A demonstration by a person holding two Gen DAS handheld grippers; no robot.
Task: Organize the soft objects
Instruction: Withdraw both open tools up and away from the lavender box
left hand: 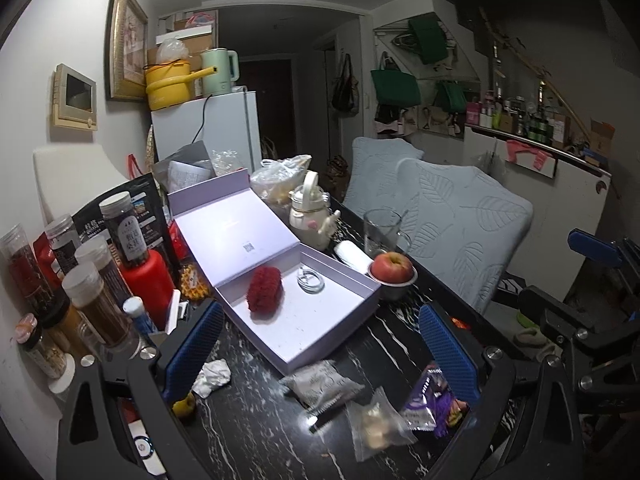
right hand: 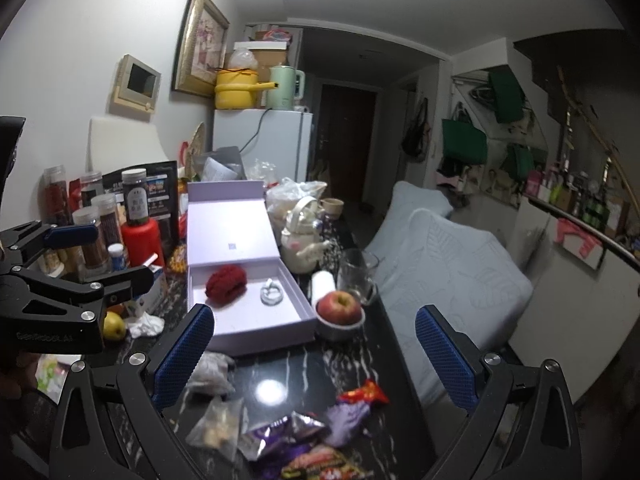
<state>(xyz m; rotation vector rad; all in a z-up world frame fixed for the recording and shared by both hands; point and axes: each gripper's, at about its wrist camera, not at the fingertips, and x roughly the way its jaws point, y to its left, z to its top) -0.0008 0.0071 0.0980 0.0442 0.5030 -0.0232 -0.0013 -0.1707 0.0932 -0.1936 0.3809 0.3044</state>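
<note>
An open lilac box (left hand: 352, 300) (right hand: 264, 334) stands on the black marble table. In it lie a red fuzzy soft object (left hand: 264, 290) (right hand: 226, 283) and a coiled white cable (left hand: 310, 281) (right hand: 272, 294). My left gripper (left hand: 320, 350) is open and empty, just in front of the box. My right gripper (right hand: 316, 352) is open and empty, above the table near the box's front edge. Snack packets lie close to me: a grey one (left hand: 320, 386) (right hand: 210, 372), a clear one (left hand: 374, 426) (right hand: 218, 426) and purple ones (left hand: 434, 404) (right hand: 280, 436).
An apple in a small bowl (left hand: 391, 270) (right hand: 340, 308), a glass mug (left hand: 380, 232) (right hand: 356, 276) and a cream teapot (left hand: 312, 216) (right hand: 302, 246) stand right of the box. Jars and a red bottle (left hand: 146, 280) (right hand: 142, 238) crowd the left. A crumpled tissue (left hand: 212, 376) lies nearby.
</note>
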